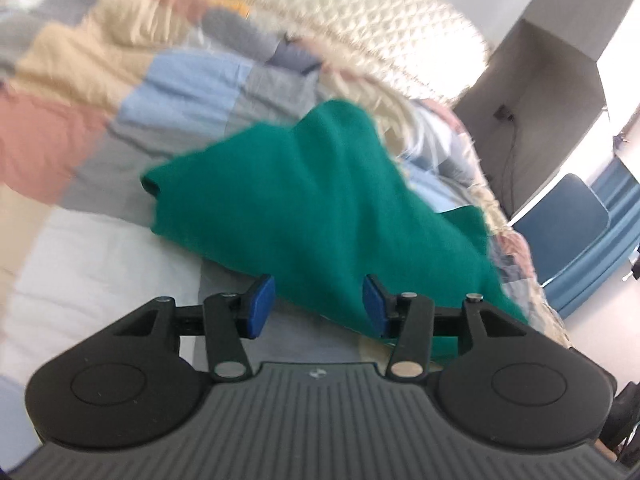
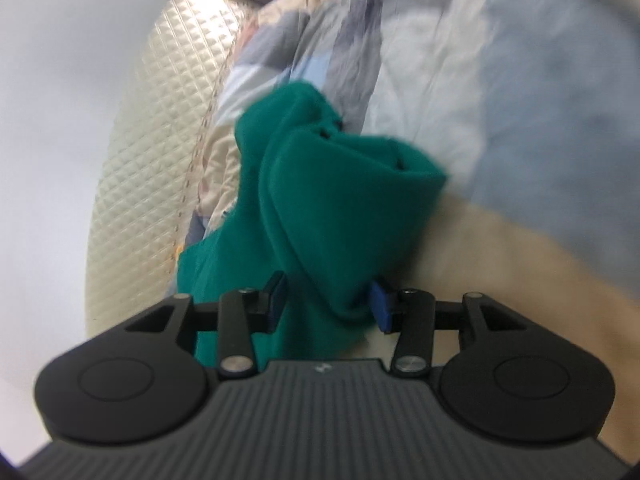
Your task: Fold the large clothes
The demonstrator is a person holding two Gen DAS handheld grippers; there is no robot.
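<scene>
Your left wrist camera looks forward and down over its own fingers, close above the patchwork bedcover (image 1: 120,92), room corner at upper right; your right one sits closer still, tilted – quilted headboard (image 2: 160,140) at the left of the frame; both share the green garment (image 1: 304,200) at centre.

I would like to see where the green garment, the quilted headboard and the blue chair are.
green garment (image 1: 320,200): left wrist view, middle of its top fold.
quilted headboard (image 2: 160,120): right wrist view, its cream padded face.
blue chair (image 1: 568,216): left wrist view, its backrest.
</scene>
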